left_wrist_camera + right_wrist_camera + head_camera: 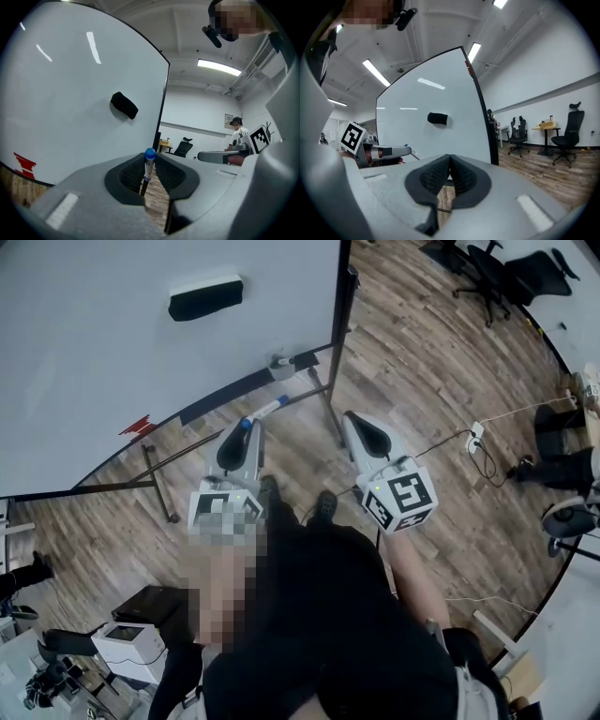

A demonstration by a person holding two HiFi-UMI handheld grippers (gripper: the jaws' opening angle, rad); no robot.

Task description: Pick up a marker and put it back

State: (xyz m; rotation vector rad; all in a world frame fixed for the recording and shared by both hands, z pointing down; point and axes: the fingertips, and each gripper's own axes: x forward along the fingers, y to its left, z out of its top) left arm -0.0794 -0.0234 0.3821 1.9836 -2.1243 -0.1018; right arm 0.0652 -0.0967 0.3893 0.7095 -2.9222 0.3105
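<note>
A marker (149, 165) with a blue cap stands between the pads of my left gripper (149, 174), which is shut on it. In the head view the left gripper (241, 432) is below the whiteboard's (141, 324) lower edge, and the marker (247, 423) pokes out of its tips toward the dark tray strip (234, 390). To its right, my right gripper (354, 423) is at about the same height. Its jaws (449, 171) are shut with nothing between them. The right gripper view also shows the left gripper (389, 151) off to its left.
A black eraser (206, 298) sticks high on the whiteboard, and red marks (139, 426) sit near its lower left edge. The board's stand legs (328, 409) spread over the wood floor. Office chairs (497, 273) and cables (478, 442) are to the right, a person stands in the background (236, 136).
</note>
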